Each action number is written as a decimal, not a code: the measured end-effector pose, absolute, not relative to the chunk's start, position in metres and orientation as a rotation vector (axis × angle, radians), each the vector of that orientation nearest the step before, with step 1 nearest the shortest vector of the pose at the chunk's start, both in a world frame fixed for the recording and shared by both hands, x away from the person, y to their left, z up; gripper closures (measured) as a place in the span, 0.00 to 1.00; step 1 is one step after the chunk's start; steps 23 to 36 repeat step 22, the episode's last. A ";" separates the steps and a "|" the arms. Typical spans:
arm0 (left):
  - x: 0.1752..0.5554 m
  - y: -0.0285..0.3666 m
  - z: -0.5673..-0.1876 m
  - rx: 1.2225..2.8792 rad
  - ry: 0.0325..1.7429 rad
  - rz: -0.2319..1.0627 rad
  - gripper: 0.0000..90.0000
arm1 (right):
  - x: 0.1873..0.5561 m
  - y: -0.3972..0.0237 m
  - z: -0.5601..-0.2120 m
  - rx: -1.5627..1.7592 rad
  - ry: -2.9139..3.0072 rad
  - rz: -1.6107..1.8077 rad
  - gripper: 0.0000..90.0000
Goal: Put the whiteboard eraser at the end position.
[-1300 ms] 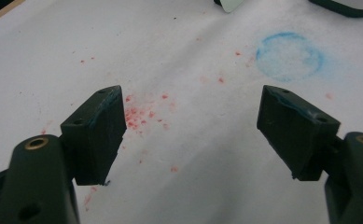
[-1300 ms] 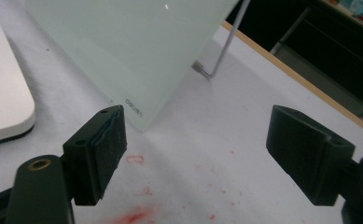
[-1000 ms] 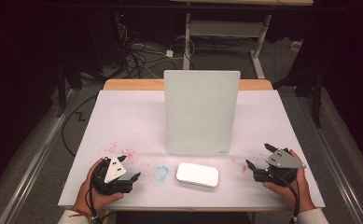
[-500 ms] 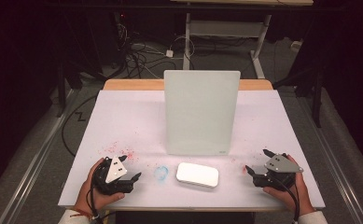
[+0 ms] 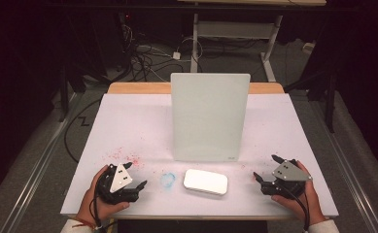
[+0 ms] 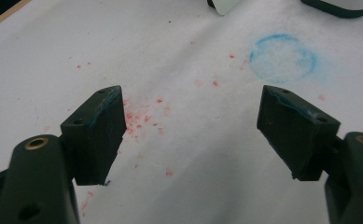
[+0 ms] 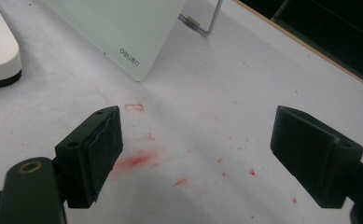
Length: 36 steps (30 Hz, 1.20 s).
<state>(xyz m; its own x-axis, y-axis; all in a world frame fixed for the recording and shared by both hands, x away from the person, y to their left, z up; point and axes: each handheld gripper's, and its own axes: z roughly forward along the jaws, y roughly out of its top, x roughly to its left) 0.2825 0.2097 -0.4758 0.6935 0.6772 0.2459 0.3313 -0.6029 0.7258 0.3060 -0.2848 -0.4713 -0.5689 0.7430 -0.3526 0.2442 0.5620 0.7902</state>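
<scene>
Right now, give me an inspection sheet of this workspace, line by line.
Surface: white table cover, marked with red specks and a blue ring stain.
Job's things: white eraser block lies flat at the front; glass board stands tilted on a wire stand behind it.
Clutter: nothing seen besides the stains.
Grippers: left gripper open, empty, resting at the front left; right gripper open, empty, at the front right, its jaws have just been closing slightly with nothing between them.
Cables: a cable trails from the right gripper; loose cables on the floor behind the table.
Surroundings: dark room, desk frame beyond.
</scene>
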 end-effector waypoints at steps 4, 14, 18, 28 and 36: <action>0.283 0.209 -0.475 2.253 0.755 0.690 0.25 | 0.305 -0.285 -0.471 0.788 2.094 0.924 0.20; 0.288 0.211 -0.478 2.257 0.751 0.666 0.25 | 0.308 -0.286 -0.474 0.787 2.097 0.929 0.20; 0.290 0.213 -0.479 2.250 0.758 0.647 0.25 | 0.311 -0.287 -0.473 0.790 2.080 0.927 0.20; 0.292 0.215 -0.479 2.231 0.775 0.635 0.25 | 0.314 -0.289 -0.472 0.813 2.058 0.943 0.20; 0.292 0.215 -0.479 2.231 0.775 0.635 0.25 | 0.314 -0.289 -0.472 0.813 2.058 0.943 0.20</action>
